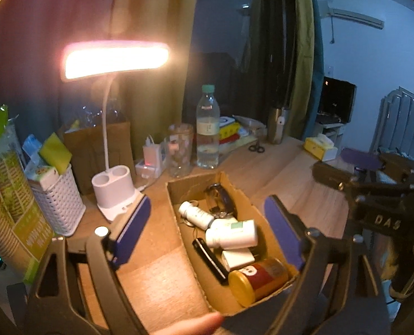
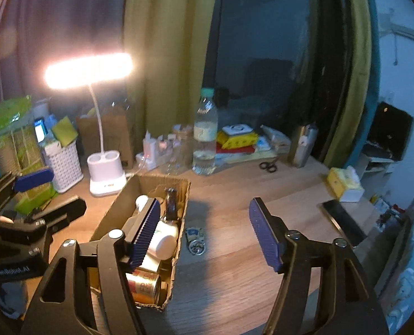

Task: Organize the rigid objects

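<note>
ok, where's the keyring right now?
The keyring lies on the wooden desk just right of the cardboard box, outside it; in the right wrist view it sits between the open right tongs.

The cardboard box (image 2: 140, 195) is packed with stuff, with little room inside. To its right the wooden desk (image 2: 235, 265) is bare except for a small keychain (image 2: 195, 241). The lamp (image 1: 114, 195) and water bottle (image 1: 207, 128) stand behind the box.
</note>
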The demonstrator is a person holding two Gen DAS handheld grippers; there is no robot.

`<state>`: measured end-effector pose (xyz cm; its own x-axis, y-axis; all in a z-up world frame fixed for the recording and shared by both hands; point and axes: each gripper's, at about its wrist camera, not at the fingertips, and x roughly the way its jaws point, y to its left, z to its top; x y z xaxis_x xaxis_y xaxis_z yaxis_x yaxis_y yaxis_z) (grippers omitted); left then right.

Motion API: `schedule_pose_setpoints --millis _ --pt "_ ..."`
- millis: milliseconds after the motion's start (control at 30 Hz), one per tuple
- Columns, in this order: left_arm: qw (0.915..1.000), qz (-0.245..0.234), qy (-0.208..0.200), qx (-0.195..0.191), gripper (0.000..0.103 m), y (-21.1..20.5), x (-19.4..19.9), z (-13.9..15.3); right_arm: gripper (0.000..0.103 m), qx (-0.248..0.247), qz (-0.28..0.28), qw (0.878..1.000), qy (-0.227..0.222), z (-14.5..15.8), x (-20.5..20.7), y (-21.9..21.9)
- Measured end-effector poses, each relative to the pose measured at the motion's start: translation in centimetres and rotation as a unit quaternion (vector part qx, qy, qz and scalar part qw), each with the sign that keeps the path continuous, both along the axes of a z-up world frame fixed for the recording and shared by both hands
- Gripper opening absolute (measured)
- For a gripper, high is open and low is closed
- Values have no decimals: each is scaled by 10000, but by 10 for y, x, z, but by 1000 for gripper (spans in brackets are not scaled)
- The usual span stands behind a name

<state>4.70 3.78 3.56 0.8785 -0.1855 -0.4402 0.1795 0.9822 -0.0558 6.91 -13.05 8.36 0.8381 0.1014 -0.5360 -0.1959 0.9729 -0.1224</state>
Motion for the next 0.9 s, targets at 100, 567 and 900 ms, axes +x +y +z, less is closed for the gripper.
schedule_pose_setpoints --millis 100,567,900 --pt "9999 48 -131 15 85 1 -7 8 71 -24 -49 9998 -205 12 -10 0" --pt "9986 181 -488 -105 97 14 -17 30 87 192 -412 9979 -465 32 -21 -10" --pt "9981 198 -514 -267 102 24 -16 37 87 197 -477 9977 -431 31 -19 -14"
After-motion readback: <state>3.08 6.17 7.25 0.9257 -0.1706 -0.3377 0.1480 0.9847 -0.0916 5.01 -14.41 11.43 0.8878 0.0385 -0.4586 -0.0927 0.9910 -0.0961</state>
